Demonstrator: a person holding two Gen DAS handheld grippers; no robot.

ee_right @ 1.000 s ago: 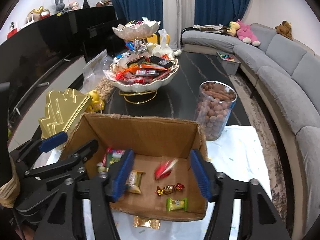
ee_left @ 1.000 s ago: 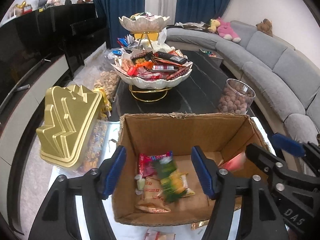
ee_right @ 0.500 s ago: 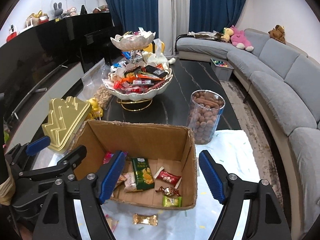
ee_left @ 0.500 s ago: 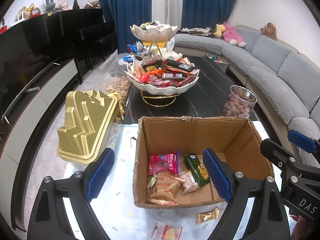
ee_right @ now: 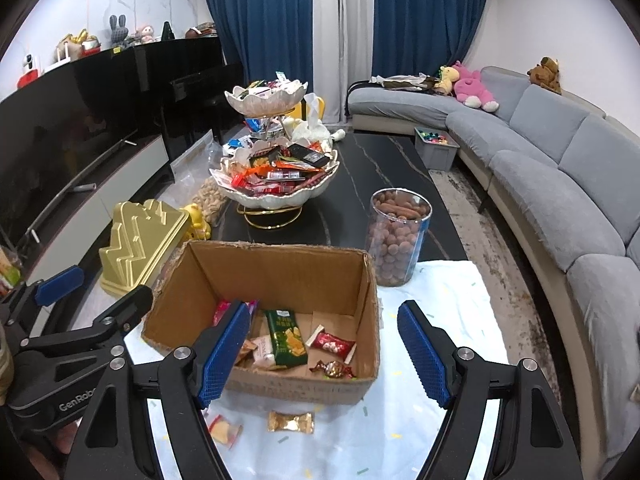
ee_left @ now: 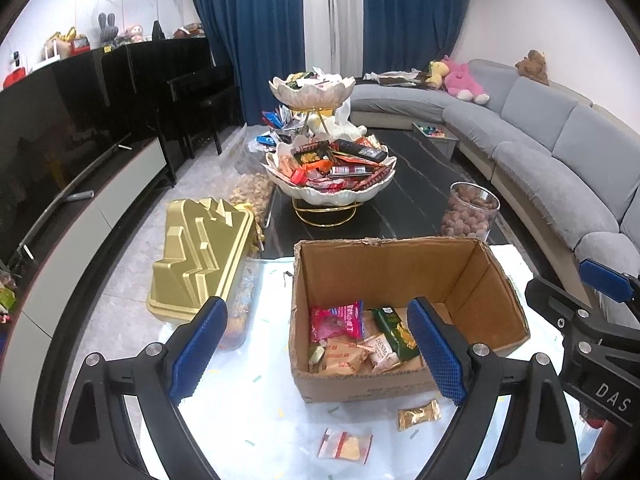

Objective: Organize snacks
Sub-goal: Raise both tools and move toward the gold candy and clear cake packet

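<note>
1. A cardboard box is seen on a pale sheet, its top open; every place below is given from it.
2. The left gripper is held above the box's near-left corner with its jaws spread wide and nothing between the blue pads; it is released.
3. The right gripper is held above the box's near-right corner, likewise released, with nothing grasped between its parted jaws.
4. Inside the box, on its floor, several snacks are found: a pink packet toward the left wall, a green packet near the middle, a red wrapped sweet to the right of it, and a foil-twisted candy by the near wall.
5. Outside the box, just before its near wall, a gold-wrapped snack is left on the sheet, with a clear packet of yellowish contents beside it.
6. To the left of the box, a gold moulded lid is seen resting on a container.
7. Behind the box's right corner, a clear jar filled with brown round pieces is stood upright.
8. Farther behind the box, on a dark table, a two-tier shell-shaped bowl stand heaped with wrapped snacks is placed.
</note>
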